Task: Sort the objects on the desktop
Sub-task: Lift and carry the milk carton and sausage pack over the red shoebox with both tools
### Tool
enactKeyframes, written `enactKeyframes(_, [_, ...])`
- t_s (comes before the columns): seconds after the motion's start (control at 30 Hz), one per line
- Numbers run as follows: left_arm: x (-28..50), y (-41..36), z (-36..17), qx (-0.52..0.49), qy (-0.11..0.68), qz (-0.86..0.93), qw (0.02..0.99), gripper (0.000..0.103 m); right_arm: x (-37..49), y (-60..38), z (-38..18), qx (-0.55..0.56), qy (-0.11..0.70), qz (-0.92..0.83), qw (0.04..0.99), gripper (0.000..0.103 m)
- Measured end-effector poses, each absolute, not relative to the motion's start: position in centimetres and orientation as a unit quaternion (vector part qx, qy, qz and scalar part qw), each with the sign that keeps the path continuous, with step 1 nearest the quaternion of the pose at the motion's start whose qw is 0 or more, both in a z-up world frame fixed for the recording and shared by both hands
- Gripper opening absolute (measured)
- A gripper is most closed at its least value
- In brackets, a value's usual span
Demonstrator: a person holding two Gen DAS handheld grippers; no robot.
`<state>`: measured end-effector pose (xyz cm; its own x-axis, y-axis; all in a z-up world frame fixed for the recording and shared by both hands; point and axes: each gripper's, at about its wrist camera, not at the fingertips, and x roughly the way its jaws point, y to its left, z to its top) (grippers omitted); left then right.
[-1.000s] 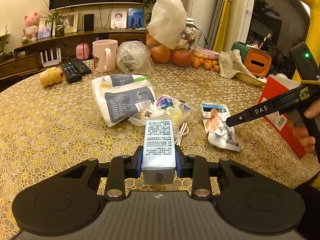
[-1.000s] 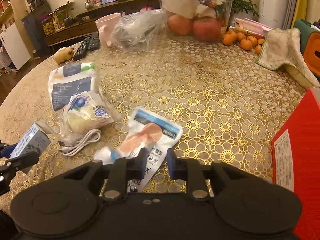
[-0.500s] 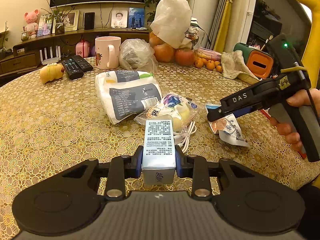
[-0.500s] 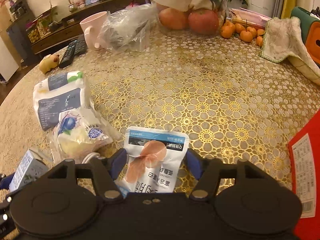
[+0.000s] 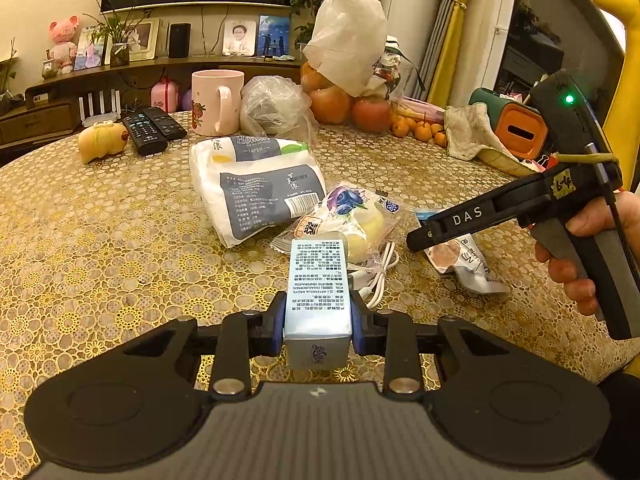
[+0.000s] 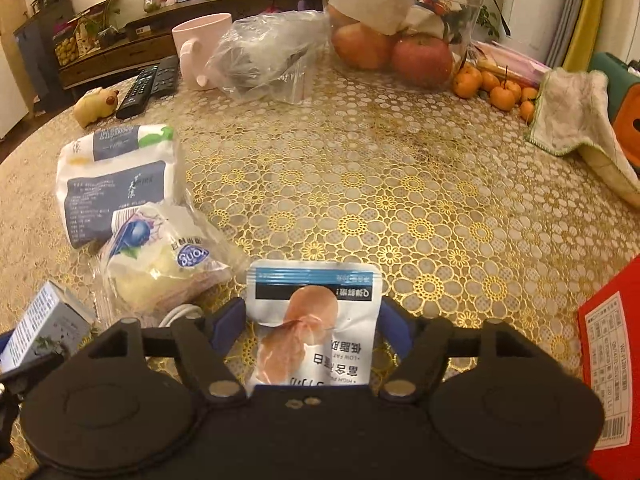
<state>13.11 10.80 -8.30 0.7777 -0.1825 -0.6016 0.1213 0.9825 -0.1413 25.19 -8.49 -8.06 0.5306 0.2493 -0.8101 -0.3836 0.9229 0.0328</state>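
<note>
Lace cloth in a gold flower pattern covers the round bench (image 6: pixel 420 184), lit warm yellow in a living room with a low shelf of photo frames, a plant and a pink toy bear behind it. At the far side stand a pink mug (image 5: pixel 216 100), two remotes (image 5: pixel 154 130), a clear plastic bag (image 5: pixel 276 106), apples (image 6: pixel 420 60) under a white bag, small oranges (image 6: pixel 500 88) and a crumpled cloth (image 6: pixel 572 120); a red box (image 6: pixel 612 368) sits at the right edge. Nearer lie a tissue pack (image 5: pixel 256 188), a snack bag (image 5: pixel 352 216) printed with a blueberry and a white cable (image 5: pixel 376 276). The left hand-held gripper (image 5: pixel 318 328) points gently down over the bench, its blue pads clamped on the sides of a small carton (image 5: pixel 318 288) that sticks forward, its far end above the cable. The right hand-held gripper (image 6: pixel 314 328), held in a hand (image 5: pixel 580 256) by its pistol grip, tilts more steeply down with its jaws spread wide either side of a white pouch (image 6: pixel 316 320) lying flat on the cloth; the pads stand apart from the pouch's edges. The pouch lies just right of the snack bag.
</note>
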Motion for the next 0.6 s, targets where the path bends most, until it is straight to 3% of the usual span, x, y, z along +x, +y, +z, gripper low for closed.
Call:
enactKeyframes(0.27, [12.9, 10.6, -8.0, -0.044, 0.324, -0.079, 0.942, 0.029, 24.7, -9.1, -7.2, -0.067, 0.446, 0.190, 0.872, 0.055])
enactKeyframes(0.6, [12.0, 8.8, -5.9, -0.031, 0.310, -0.085, 0.946, 0.029, 22.8, -11.6, -5.2, -0.052, 0.433, 0.190, 0.880, 0.053])
